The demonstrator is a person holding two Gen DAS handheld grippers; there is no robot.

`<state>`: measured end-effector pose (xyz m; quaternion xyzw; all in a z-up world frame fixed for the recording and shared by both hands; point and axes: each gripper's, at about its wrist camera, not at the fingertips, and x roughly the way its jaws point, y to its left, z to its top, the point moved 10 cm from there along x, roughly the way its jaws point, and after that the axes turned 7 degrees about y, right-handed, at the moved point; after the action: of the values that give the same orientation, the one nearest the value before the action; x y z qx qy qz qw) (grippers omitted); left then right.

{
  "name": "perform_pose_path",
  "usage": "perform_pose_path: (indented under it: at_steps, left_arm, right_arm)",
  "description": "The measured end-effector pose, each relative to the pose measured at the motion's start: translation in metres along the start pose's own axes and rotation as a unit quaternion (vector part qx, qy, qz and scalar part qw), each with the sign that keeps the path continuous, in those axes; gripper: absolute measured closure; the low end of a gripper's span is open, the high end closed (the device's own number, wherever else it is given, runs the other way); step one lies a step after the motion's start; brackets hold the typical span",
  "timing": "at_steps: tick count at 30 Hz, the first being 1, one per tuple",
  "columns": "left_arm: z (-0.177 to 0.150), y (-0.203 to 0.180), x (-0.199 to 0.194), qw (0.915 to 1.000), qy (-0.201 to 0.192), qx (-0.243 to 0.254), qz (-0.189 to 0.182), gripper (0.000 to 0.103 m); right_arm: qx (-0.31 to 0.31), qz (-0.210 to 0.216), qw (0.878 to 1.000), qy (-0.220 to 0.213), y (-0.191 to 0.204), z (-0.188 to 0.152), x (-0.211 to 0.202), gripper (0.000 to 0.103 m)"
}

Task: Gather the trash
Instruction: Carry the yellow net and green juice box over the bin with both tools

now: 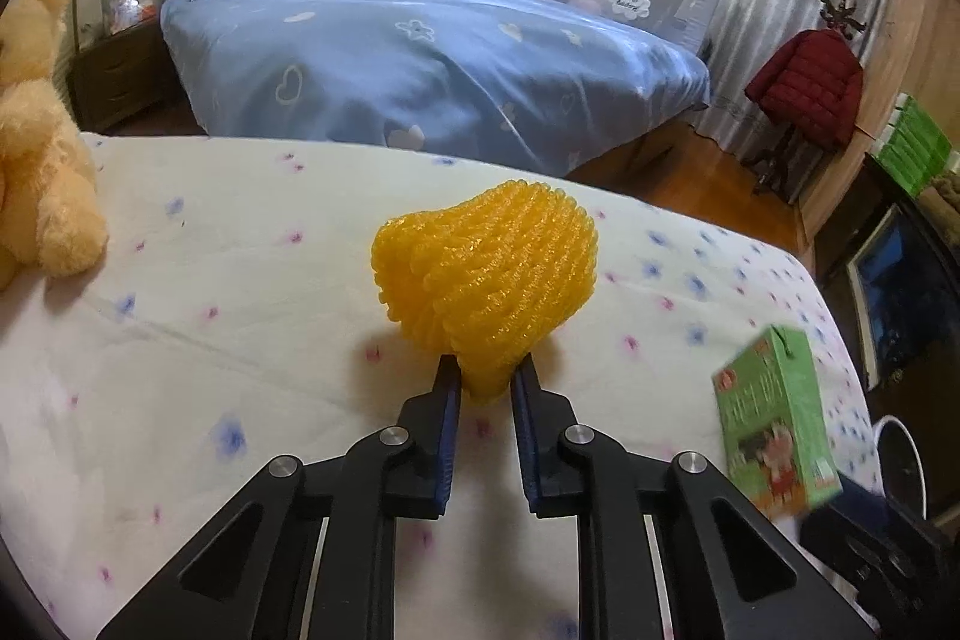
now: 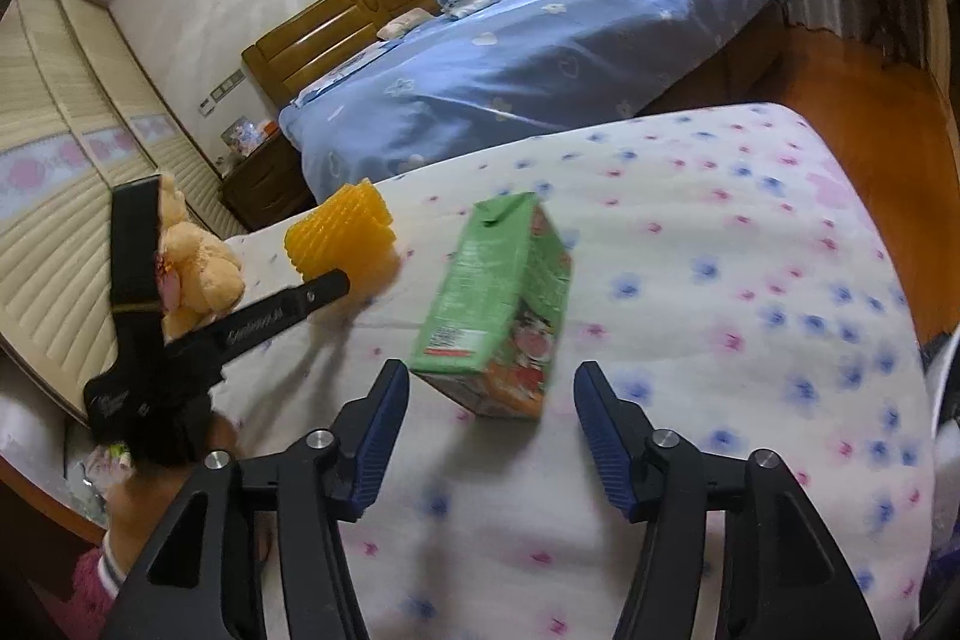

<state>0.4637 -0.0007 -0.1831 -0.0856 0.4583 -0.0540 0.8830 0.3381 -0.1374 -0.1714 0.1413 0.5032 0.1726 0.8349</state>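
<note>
- While the left gripper pinched the narrow base of the yellow foam fruit net, the net stood just above the white flower-print bedsheet.
- Its jaws were closed nearly together on the foam.
- Spread wide and holding nothing, the right gripper faced the green cartoon-printed juice carton (blurred, tilted) on the sheet.
- A tan plush bear sat to the left.

A bed covered by a white sheet printed with small blue and pink flowers is shown. A yellow foam net is seen on the sheet near its middle. A green drink carton is seen tilted, with its lower end at the sheet. A tan plush bear is rested at the left edge
</note>
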Motion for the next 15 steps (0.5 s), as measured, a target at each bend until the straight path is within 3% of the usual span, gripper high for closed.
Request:
perform_pose_path:
  at_steps: [9,10,12,15]
  left_arm:
    - [-0.041,-0.007,-0.035,0.9997,0.003,0.001,-0.025,0.088]
    - [-0.046,-0.009,-0.042,0.9996,0.004,0.002,-0.027,0.088]
    - [-0.053,-0.013,-0.048,0.9995,0.005,0.005,-0.032,0.088]
    - [-0.063,-0.019,-0.06,0.9993,0.004,0.013,-0.036,0.089]
  right_arm:
    - [-0.007,-0.051,0.999,0.005,-0.007,0.009,0.023,0.044]
    - [-0.006,-0.052,0.999,0.002,-0.008,0.009,0.021,0.047]
    - [-0.011,-0.055,0.998,-0.007,-0.007,0.009,0.015,0.072]
    - [-0.013,-0.055,0.998,-0.022,-0.008,0.006,0.004,0.072]
